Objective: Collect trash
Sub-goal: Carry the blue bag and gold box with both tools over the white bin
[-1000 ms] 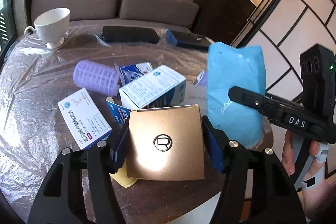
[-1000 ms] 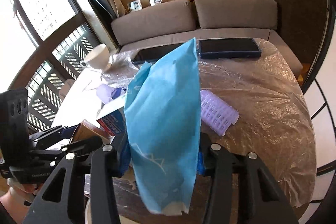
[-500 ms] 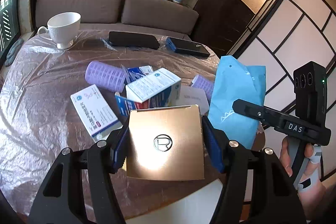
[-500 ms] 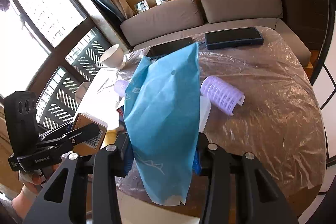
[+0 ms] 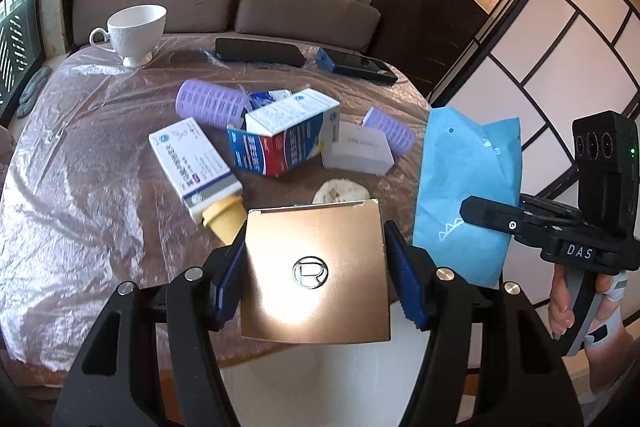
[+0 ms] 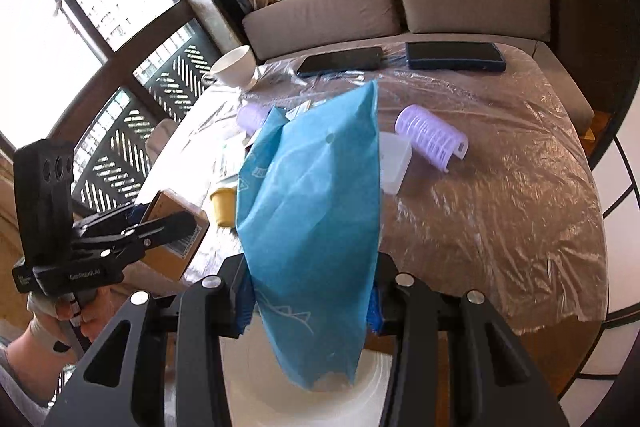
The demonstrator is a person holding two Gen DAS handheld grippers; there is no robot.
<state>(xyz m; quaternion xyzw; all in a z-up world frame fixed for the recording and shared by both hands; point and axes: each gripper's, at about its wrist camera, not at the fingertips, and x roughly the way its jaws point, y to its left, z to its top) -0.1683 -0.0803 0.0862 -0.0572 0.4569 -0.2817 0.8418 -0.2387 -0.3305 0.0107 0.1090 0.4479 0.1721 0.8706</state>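
Both hands have drawn back off the worktop [image 5: 80, 187]; left fingers [image 5: 316, 267] clamp the gold box [image 5: 316, 271]; right fingers [image 6: 312, 291], just tightened, pinch the blue bag [image 6: 312, 211] at 3 o'clock of the box; both items ready for binning.

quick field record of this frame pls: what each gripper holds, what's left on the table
left gripper: shut on gold box
right gripper: shut on blue bag, which hangs below the jaws
table: under clear plastic film
loose on table: two purple rollers, three cartons, small white box, yellow cup on its side
also on table: white teacup, two dark flat devices
below grippers: white round rim, possibly a bin
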